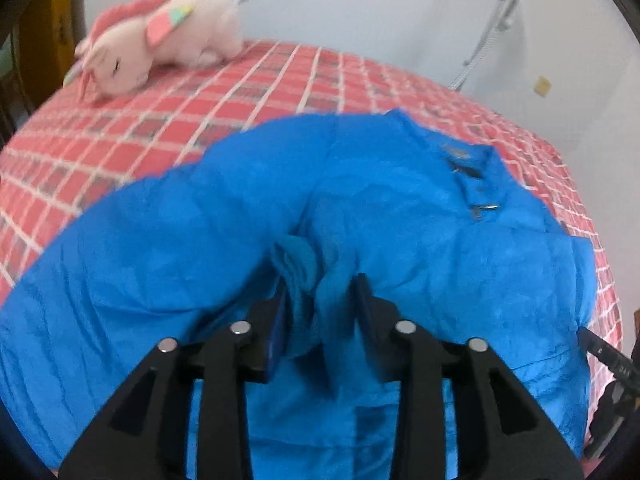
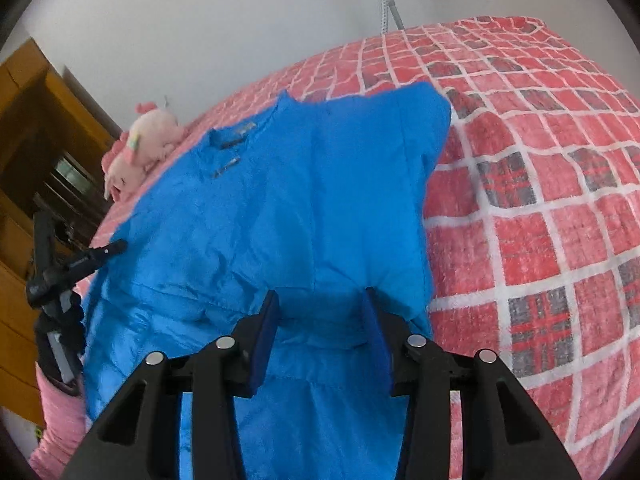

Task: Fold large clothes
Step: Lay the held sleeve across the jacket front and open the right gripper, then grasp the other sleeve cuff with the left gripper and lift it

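left tongs (image 1: 320, 292) pinch blue shirt (image 1: 400, 208) fold | right tongs (image 2: 322, 308) wide, unclamped

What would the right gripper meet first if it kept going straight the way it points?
The blue garment: the right gripper already has that fabric between its open fingers, so it would likely just press further into it.

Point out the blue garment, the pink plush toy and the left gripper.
blue garment (image 2: 304, 208): right wrist view, on the flat middle of the fabric.
pink plush toy (image 1: 160, 46): left wrist view, on its body.
left gripper (image 1: 322, 304): left wrist view, midway between the fingertips, where bunched blue fabric is pinched.
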